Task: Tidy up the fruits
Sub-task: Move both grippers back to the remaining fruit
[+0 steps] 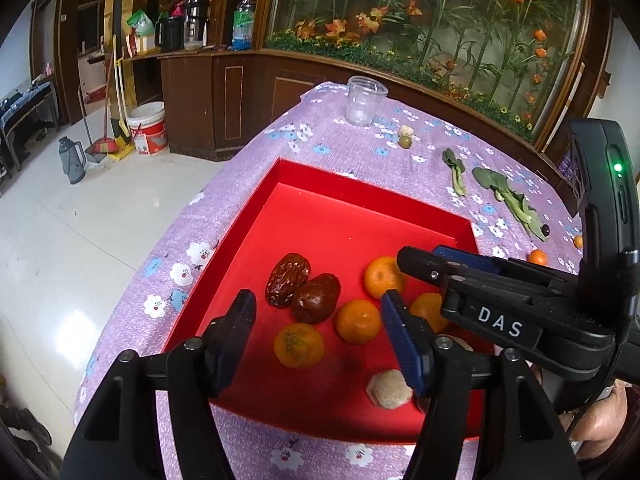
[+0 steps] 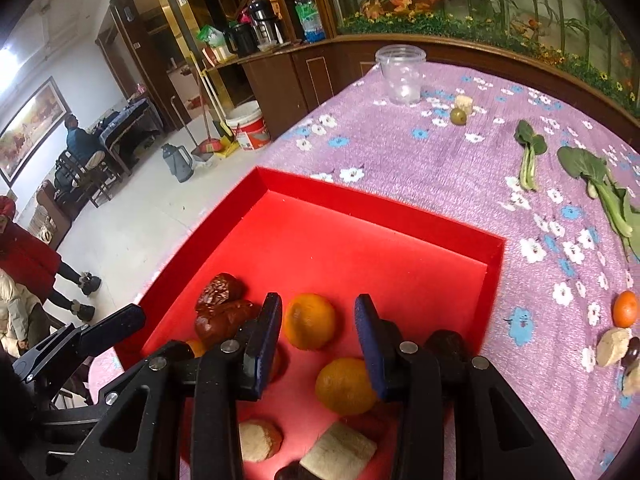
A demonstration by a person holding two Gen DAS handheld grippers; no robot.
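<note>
A red tray (image 1: 248, 216) sits on a purple flowered tablecloth (image 1: 248, 152). At the left, the left gripper (image 1: 316, 320) hovers over the tray with its jaws spread and nothing between them. Just beyond its left finger lie two wrinkled brown dates (image 1: 302, 286), touching each other. Between and ahead of its fingers lie small oranges (image 1: 357, 321), with a pale beige piece (image 1: 389, 390) close under its right finger. Further right, the right gripper (image 2: 318, 320) is also over the tray, jaws apart and holding nothing; one orange (image 2: 311, 321) lies between its fingertips, another (image 2: 345, 386) nearer the camera. On the cloth to the right lie green leaves (image 2: 600, 192) and a lone orange (image 2: 625, 309).
</note>
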